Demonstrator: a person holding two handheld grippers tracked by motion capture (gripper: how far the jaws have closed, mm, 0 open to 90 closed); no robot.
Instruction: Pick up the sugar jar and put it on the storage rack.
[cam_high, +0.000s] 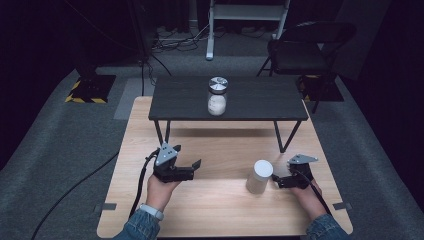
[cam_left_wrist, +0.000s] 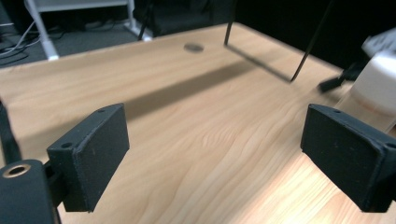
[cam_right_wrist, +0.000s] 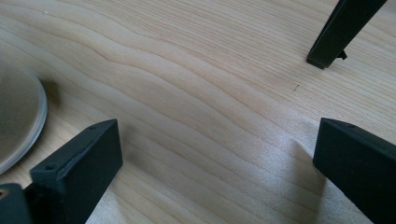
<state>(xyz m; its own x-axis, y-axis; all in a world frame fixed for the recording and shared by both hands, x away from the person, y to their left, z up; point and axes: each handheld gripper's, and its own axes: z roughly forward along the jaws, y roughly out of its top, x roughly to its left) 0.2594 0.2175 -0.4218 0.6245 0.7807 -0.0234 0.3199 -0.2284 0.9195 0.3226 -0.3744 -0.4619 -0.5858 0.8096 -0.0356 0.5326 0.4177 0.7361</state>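
Note:
A white cylinder (cam_high: 259, 176) stands upright on the light wooden table (cam_high: 220, 205), right of centre. My right gripper (cam_high: 276, 181) sits just to its right, jaws open and pointing at it, nothing between them. In the right gripper view the jaws (cam_right_wrist: 215, 154) are wide apart over bare wood, with the cylinder's base (cam_right_wrist: 18, 116) at the left edge. My left gripper (cam_high: 195, 170) rests left of centre, open and empty, pointing right. The left gripper view shows its jaws (cam_left_wrist: 215, 149) spread, and the white cylinder (cam_left_wrist: 376, 84) far right. A glass jar (cam_high: 217, 96) with a silver lid and white contents stands on a low black shelf (cam_high: 265, 102).
The black shelf spans the table's far half on thin legs (cam_right_wrist: 341, 28). Behind the table are a dark folding chair (cam_high: 305, 47), a white stand frame (cam_high: 247, 15) and floor cables. A hazard-striped base (cam_high: 90, 90) lies at the back left.

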